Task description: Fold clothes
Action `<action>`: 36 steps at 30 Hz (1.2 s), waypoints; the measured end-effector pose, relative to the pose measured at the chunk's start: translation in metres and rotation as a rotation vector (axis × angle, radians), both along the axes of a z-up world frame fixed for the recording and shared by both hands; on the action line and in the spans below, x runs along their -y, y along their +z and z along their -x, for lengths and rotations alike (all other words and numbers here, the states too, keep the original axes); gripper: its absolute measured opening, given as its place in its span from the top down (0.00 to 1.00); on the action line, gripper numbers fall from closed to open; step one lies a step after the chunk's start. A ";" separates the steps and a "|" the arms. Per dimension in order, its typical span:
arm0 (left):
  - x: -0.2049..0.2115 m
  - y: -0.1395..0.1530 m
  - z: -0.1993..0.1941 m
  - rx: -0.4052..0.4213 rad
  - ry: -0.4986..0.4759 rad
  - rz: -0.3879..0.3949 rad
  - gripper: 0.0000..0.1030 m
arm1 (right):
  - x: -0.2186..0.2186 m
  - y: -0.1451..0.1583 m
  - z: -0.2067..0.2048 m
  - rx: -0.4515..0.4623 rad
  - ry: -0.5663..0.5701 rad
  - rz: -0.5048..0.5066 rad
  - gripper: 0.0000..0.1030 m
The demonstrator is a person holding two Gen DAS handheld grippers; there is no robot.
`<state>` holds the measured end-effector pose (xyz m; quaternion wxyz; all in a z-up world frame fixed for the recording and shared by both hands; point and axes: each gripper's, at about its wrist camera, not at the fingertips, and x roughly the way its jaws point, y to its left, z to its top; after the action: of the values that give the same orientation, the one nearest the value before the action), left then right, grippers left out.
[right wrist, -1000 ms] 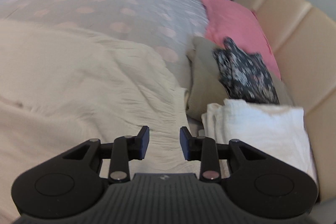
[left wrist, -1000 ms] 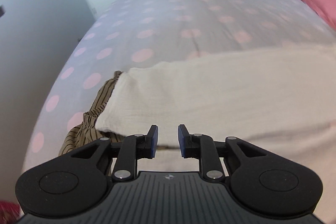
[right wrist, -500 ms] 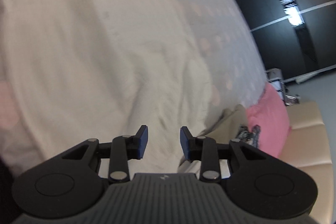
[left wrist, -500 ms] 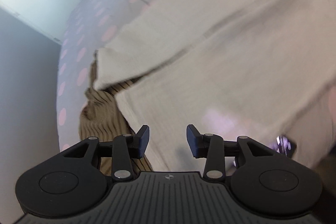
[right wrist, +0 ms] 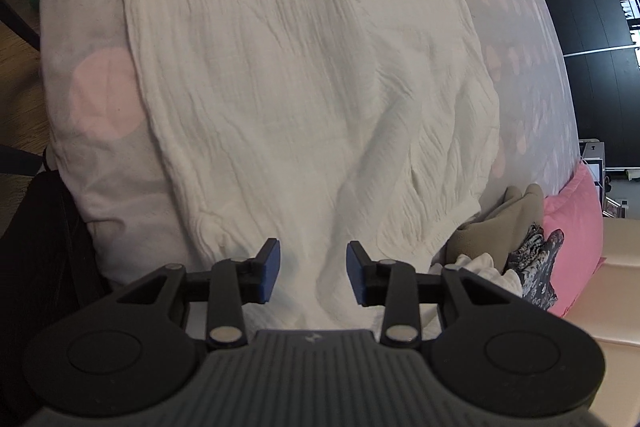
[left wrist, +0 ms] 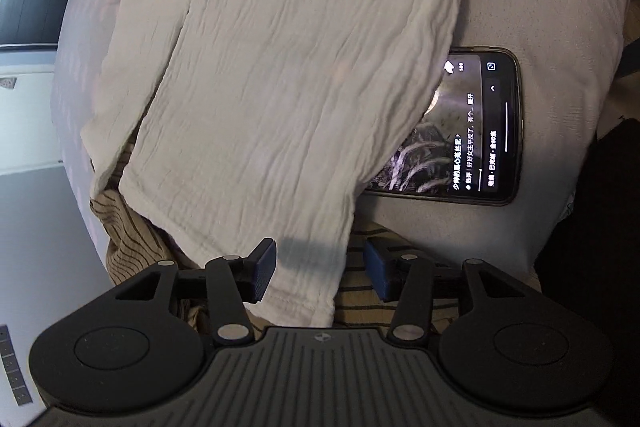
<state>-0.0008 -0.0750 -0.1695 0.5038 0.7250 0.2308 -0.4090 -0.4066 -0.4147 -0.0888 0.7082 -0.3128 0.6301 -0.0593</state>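
Garment (left wrist: 288,75), a crinkled cream cloth, lies spread across the bed (right wrist: 100,95), and this looks like the reach for a fresh fold. The left gripper (left wrist: 320,269) hangs over its near hem, jaws opening, the corner of cloth between them but unpinched. The right gripper (right wrist: 313,269) hovers over the other end, jaws also opening, a ridge of fabric in the gap, nothing clamped. Beyond the left one, a striped piece (left wrist: 128,239) peeks out underneath, and a lit phone (left wrist: 476,131) lies half under the cream edge. By the right, folded clothes (right wrist: 520,227) sit near a pink pillow (right wrist: 576,227). Next, I'd guess, both must close on just the cream layer, sparing stripes and phone.
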 end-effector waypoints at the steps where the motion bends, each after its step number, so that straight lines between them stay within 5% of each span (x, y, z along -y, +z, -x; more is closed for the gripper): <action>1: 0.000 -0.002 0.000 0.002 -0.008 -0.002 0.55 | -0.001 -0.001 -0.001 0.000 0.003 -0.002 0.62; 4: 0.002 -0.006 -0.003 0.013 -0.027 -0.004 0.55 | -0.003 -0.003 -0.002 0.000 0.017 -0.009 0.62; 11: 0.015 0.013 -0.031 -0.057 0.171 0.099 0.93 | -0.009 -0.011 0.003 -0.030 0.055 -0.024 0.61; 22: 0.020 0.052 -0.056 -0.109 0.355 0.319 0.97 | -0.020 -0.045 0.008 -0.184 0.146 -0.041 0.56; 26: 0.024 0.070 -0.060 -0.113 0.407 0.423 0.98 | -0.013 -0.060 0.005 -0.214 0.117 -0.002 0.61; 27: 0.024 0.074 -0.060 -0.113 0.414 0.440 0.98 | -0.011 -0.060 0.005 -0.216 0.113 0.010 0.70; 30: 0.026 0.082 -0.062 -0.119 0.429 0.481 0.98 | -0.007 -0.053 0.003 -0.172 0.096 0.082 0.90; 36: 0.032 0.102 -0.073 -0.120 0.472 0.571 0.98 | 0.018 -0.007 -0.004 0.047 -0.073 0.121 0.93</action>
<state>0.0720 -0.1068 -0.0675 0.7517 0.4568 0.2973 -0.3712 -0.4022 -0.4329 -0.0955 0.7002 -0.3303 0.6194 -0.1303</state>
